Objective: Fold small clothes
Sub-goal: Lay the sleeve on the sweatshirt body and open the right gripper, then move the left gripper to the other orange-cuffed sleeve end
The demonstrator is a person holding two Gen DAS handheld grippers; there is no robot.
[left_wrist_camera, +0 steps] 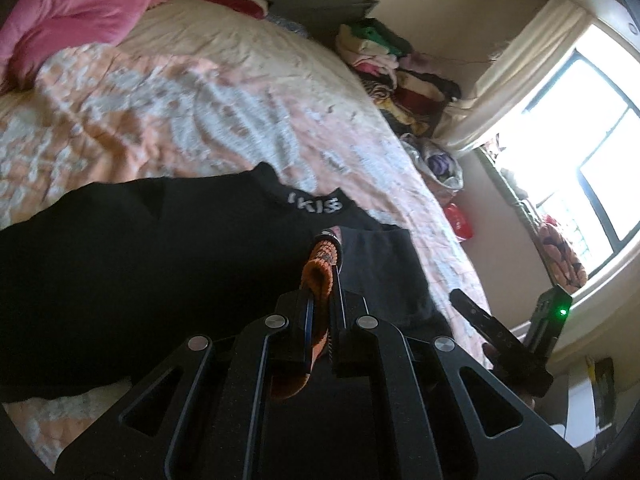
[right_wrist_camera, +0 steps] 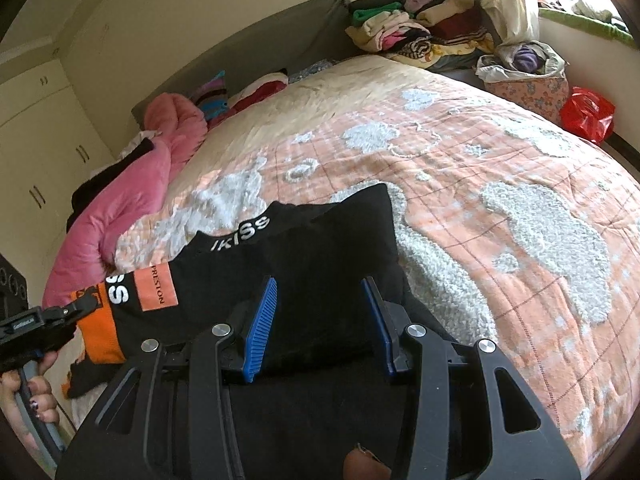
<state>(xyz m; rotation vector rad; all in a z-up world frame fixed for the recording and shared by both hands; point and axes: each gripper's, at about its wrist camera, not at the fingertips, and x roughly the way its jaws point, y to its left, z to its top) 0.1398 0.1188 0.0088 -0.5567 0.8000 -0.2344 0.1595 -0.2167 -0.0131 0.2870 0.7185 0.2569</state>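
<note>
Bedspread [right_wrist_camera: 500, 168], peach with fluffy white patches, fills most of both views, running from the lower edge up to a grey headboard [right_wrist_camera: 280, 36] at the top. Along the left side lies a pink blanket [right_wrist_camera: 132, 200], and a stack of folded clothes [right_wrist_camera: 420, 32] sits at the upper right by the window. My task's thing, a black shirt [right_wrist_camera: 320, 264] with white lettering at the collar and an orange cuff [right_wrist_camera: 100, 332], is spread over the lower left and lower middle of the bedspread. My right gripper [right_wrist_camera: 320, 320] hovers at the bottom centre over the shirt's body, its blue pads apart and clamping nothing. My left gripper [left_wrist_camera: 326, 256], at the lower centre of its own view, is clenched tight on the orange cuff, which bunches between the fingers. In the right wrist view, my left hand [right_wrist_camera: 28, 396] shows at the lower left edge.
</note>
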